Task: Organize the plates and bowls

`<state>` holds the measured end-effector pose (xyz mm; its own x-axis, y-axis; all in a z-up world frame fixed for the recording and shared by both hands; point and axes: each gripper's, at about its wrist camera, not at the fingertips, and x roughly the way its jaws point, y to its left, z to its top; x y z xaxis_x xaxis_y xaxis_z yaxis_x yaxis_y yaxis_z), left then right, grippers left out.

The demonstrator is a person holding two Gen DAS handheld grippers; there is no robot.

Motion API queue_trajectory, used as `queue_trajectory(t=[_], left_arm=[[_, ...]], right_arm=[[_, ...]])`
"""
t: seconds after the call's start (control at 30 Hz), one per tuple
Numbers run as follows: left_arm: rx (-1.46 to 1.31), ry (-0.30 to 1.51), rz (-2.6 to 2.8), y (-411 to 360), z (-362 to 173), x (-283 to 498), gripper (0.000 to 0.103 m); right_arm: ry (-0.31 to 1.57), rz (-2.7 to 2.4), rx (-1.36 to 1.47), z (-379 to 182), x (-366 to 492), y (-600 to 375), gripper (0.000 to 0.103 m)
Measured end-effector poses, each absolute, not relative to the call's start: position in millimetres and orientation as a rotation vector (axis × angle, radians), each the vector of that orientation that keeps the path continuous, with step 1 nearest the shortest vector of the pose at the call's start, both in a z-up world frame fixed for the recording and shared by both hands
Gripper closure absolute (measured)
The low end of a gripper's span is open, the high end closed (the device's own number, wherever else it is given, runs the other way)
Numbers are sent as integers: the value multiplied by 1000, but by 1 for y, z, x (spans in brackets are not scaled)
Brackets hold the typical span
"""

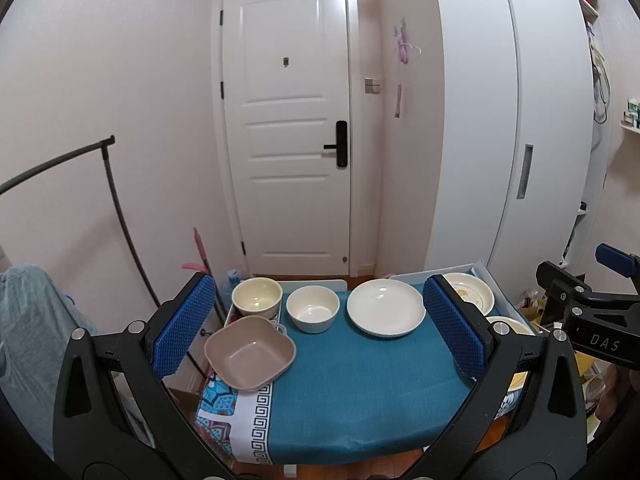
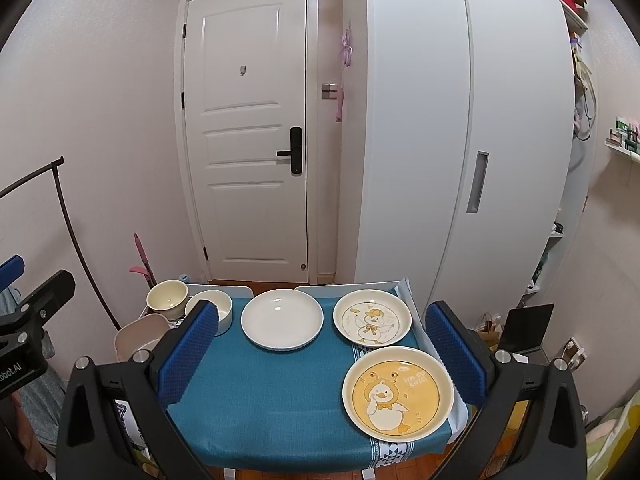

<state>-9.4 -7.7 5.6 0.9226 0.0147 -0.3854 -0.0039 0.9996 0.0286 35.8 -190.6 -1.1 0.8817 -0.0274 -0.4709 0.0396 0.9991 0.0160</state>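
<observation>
On the teal cloth of a small table (image 1: 352, 380) stand a cream bowl (image 1: 257, 297), a white bowl (image 1: 313, 307), a taupe square bowl (image 1: 250, 351) and a plain white plate (image 1: 386, 307). In the right wrist view the white plate (image 2: 282, 318) sits left of a white duck plate (image 2: 372, 317) and a yellow duck plate (image 2: 398, 392). My left gripper (image 1: 320, 328) is open above the table's middle, holding nothing. My right gripper (image 2: 322, 356) is open too, hovering over the near half, empty.
A white door (image 1: 292, 120) and a white wardrobe (image 1: 500, 120) stand behind the table. A black clothes rail (image 1: 116, 208) curves at the left, with grey fabric (image 1: 28, 320) below it. Bags and a dark box (image 2: 524, 330) lie on the floor at right.
</observation>
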Motion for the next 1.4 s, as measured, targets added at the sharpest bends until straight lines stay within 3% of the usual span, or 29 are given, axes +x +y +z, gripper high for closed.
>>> queue_trajectory(t=[0.6, 0.93, 1.4], left_arm=[[20, 400, -10, -3, 7, 1, 0], [66, 463, -101, -22, 0, 64, 0], [66, 787, -357, -124, -91, 167, 0]], right_arm=[[492, -43, 27, -1, 39, -190, 0], [519, -107, 61, 0, 68, -211, 0], [726, -199, 196, -84, 98, -333, 0]])
